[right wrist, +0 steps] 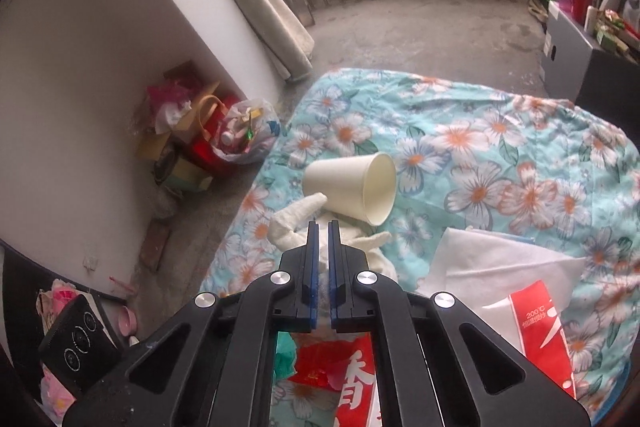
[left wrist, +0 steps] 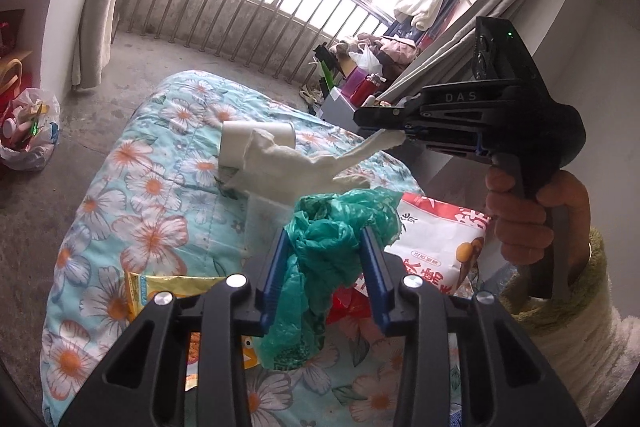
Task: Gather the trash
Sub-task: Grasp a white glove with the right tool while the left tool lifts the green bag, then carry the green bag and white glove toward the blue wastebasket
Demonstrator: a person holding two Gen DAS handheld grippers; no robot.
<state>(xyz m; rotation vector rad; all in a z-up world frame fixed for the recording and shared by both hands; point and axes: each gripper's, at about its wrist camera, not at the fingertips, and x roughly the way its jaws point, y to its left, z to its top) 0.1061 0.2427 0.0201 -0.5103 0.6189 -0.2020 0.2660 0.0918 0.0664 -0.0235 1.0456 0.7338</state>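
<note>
Holding right now: two bits of trash, one per gripper, both over the flowery quilt (right wrist: 500,131)
Left gripper (left wrist: 326,247): blue pads pressed onto a scrunched green plastic bag (left wrist: 320,247), which bulges above the fingertips and hangs loose below them
Right gripper (right wrist: 323,239): jaws squeezed nearly together on a crumpled white tissue (right wrist: 296,223); from the left camera the same gripper (left wrist: 394,137) has the tissue (left wrist: 288,163) trailing off its tip, lifted clear of the quilt
Hand (left wrist: 524,215): wrapped round the right gripper's handle, fuzzy green-and-white sleeve (left wrist: 572,291) at the wrist
Paper cup (right wrist: 352,187): white, tipped on its side on the quilt, mouth facing right, just behind the tissue
Other trash on the quilt: flat white napkin (right wrist: 492,263), red-and-white snack packet (left wrist: 444,239), yellow wrapper (left wrist: 160,291) by the left gripper
Floor: full plastic trash bag (right wrist: 248,135) against the wall, well apart from both grippers
</note>
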